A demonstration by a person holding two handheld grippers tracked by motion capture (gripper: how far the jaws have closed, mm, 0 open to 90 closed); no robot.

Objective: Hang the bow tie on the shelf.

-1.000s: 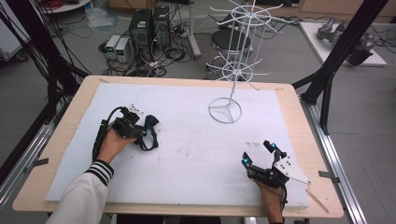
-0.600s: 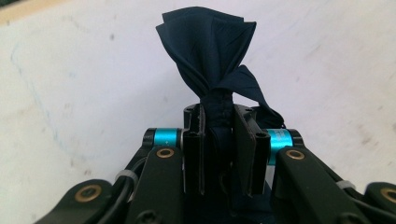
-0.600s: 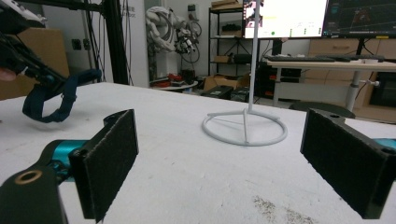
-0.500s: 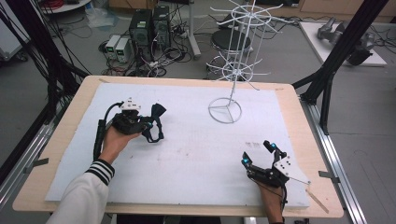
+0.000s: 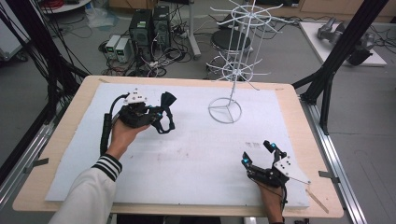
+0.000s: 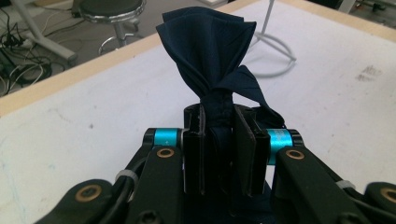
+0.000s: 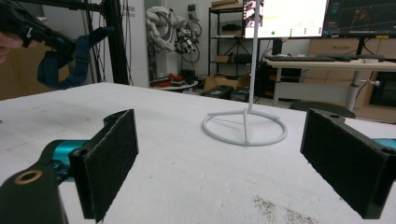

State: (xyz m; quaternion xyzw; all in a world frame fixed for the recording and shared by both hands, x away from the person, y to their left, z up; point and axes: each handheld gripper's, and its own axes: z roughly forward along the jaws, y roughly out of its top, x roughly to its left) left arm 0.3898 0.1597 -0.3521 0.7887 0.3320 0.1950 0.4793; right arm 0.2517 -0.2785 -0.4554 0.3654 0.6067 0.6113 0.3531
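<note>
Cloth (image 6: 210,51) stands upright from left gripper's (image 6: 219,140) jaws.

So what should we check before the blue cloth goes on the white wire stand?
1. Left gripper pinching the blue cloth tight: ok.
2. Cloth lifted off the table: ok.
3. White wire stand upright on its ring base: ok.
4. Right gripper open with nothing between its jaws: ok.
5. Free path between cloth and stand: ok.
6. Which prong the cloth can hang from: cannot tell.
</note>
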